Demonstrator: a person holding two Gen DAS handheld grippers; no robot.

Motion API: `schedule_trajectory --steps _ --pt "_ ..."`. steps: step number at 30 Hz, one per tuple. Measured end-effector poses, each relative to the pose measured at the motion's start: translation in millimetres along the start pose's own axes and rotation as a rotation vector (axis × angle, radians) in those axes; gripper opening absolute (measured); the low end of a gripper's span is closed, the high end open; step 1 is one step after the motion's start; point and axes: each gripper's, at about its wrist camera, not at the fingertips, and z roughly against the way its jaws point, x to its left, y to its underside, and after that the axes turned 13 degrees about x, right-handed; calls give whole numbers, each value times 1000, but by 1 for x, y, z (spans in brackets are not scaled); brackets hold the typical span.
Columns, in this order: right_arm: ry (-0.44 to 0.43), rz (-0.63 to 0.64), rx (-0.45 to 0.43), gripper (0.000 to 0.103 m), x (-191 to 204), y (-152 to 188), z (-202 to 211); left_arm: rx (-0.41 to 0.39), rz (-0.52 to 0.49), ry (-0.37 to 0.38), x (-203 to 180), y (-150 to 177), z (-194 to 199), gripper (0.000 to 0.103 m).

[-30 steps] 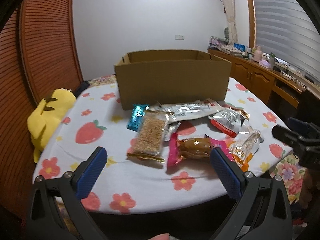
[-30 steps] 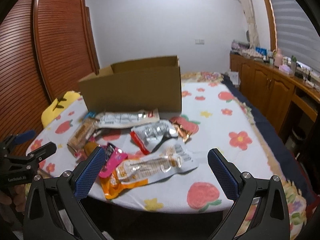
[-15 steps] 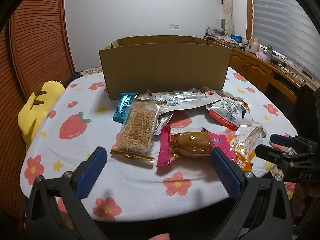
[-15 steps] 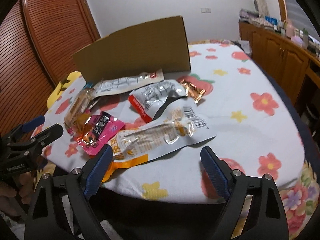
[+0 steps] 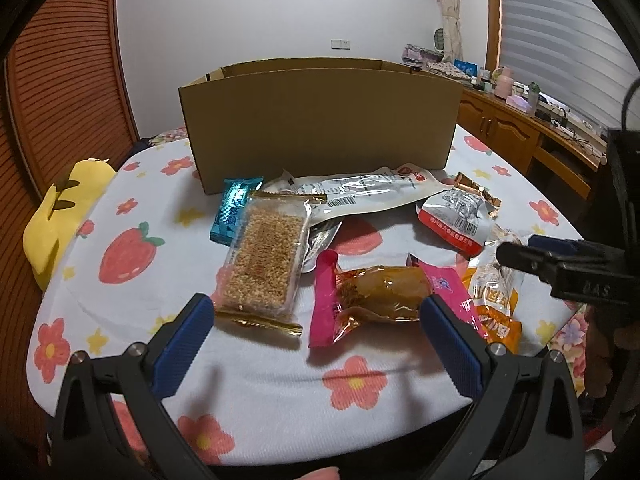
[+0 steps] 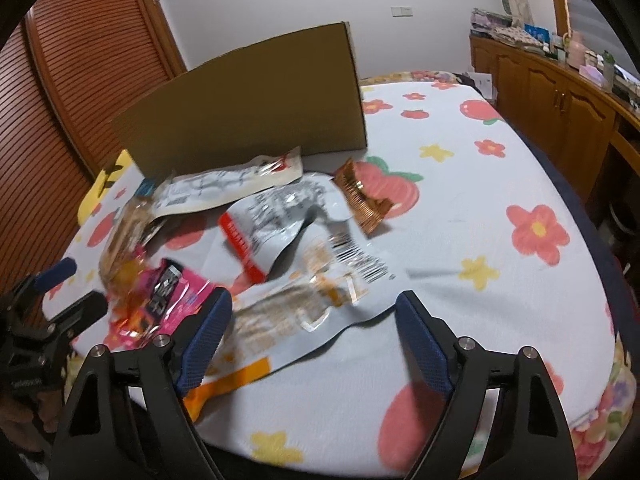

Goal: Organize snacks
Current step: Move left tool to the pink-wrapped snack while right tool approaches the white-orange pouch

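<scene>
An open cardboard box (image 5: 320,124) stands at the back of the flowered table; it also shows in the right wrist view (image 6: 256,112). Several snack packets lie in front of it: a sesame bar (image 5: 266,258), a teal bar (image 5: 234,210), a long clear pack (image 5: 360,190), a pink pack with a brown snack (image 5: 380,292), a white and red pouch (image 5: 458,218) and an orange and clear pack (image 6: 304,308). My left gripper (image 5: 316,332) is open, low over the near edge, before the sesame bar and pink pack. My right gripper (image 6: 310,332) is open above the orange and clear pack.
A yellow plush toy (image 5: 60,216) lies at the table's left edge. A small copper-coloured wrapper (image 6: 360,200) lies right of the pouch. Wooden cabinets (image 6: 560,112) run along the right wall. A louvred wooden door (image 5: 60,92) is on the left.
Both grippers have moved forward and down toward the snacks. The right one now hovers over the orange and clear pack. Nothing was picked up.
</scene>
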Motion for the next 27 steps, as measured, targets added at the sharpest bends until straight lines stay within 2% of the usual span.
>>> schedule_trajectory --steps 7,9,10,11,13,15,17,19,22,24,26,27 --pt "47 19 -5 85 6 -3 -7 -5 -14 5 -2 -2 0 103" --pt "55 23 -1 81 7 -4 -7 -2 -14 12 -2 -3 -1 103" --pt "63 29 -2 74 8 -4 -7 1 -13 15 -2 -2 -2 103" --pt "82 35 -6 61 9 -4 -7 5 -13 16 -2 -2 -3 103" --pt "89 30 -5 49 8 -6 -6 10 -13 17 -2 -2 -5 103" --pt "83 31 -7 43 6 -7 -5 15 -14 18 -2 -1 -7 103" --pt "86 43 -13 33 7 -9 -2 17 -16 18 -2 -1 -7 103" --pt "97 53 -8 31 9 -10 -2 16 -16 19 -1 -1 -6 103" --pt "92 54 -3 33 7 -11 -2 16 -14 22 0 0 -4 103" --pt "100 35 -8 39 5 -11 4 18 -10 26 0 1 -1 103" --pt "104 42 -8 73 8 -8 10 19 1 33 2 3 2 103" --pt "93 45 -5 76 10 -4 14 18 8 38 2 4 3 103"
